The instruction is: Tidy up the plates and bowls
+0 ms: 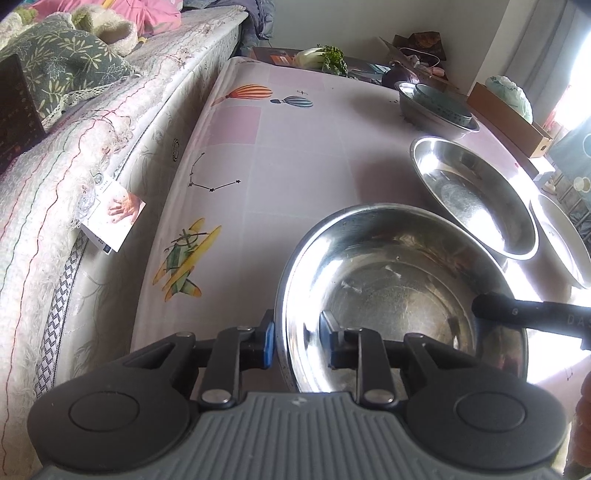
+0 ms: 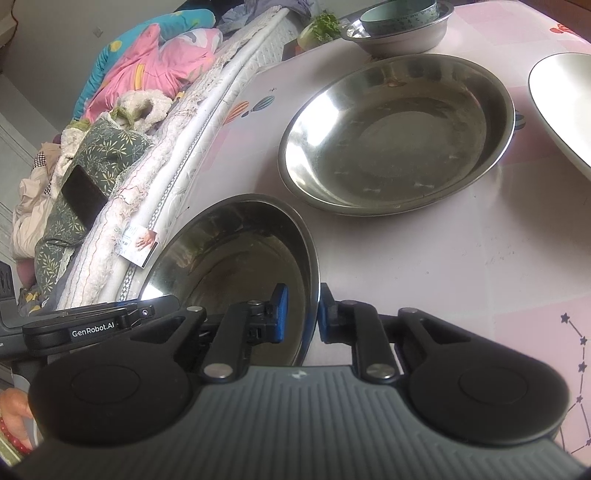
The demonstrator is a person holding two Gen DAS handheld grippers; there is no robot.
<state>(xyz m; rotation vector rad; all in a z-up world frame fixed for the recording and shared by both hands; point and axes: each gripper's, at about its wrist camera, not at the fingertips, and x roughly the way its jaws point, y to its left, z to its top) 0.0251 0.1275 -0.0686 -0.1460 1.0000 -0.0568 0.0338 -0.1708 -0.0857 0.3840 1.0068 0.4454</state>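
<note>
A deep steel plate (image 1: 399,291) (image 2: 236,258) sits on the pink table nearest me. My left gripper (image 1: 297,338) straddles its near-left rim: the outer blue pad lies at the rim, and a gap shows beside the inner pad. My right gripper (image 2: 301,314) straddles the opposite rim, outer pad against the edge and a narrow gap at the inner pad. One of its fingers (image 1: 495,308) crosses the plate's right side. Beyond lie a second steel plate (image 1: 476,192) (image 2: 399,136), a white plate (image 1: 565,243) (image 2: 561,107), and a blue-green bowl (image 1: 439,98) (image 2: 399,14) nested in a steel bowl (image 1: 428,118) (image 2: 402,40).
A bed with quilts (image 1: 74,140) (image 2: 147,147) runs along the table's left edge, and a small card (image 1: 114,218) overhangs it. Leafy greens (image 1: 325,57), a cardboard box (image 1: 509,122) and clutter stand at the far end. The patterned tablecloth (image 1: 277,155) stretches left of the dishes.
</note>
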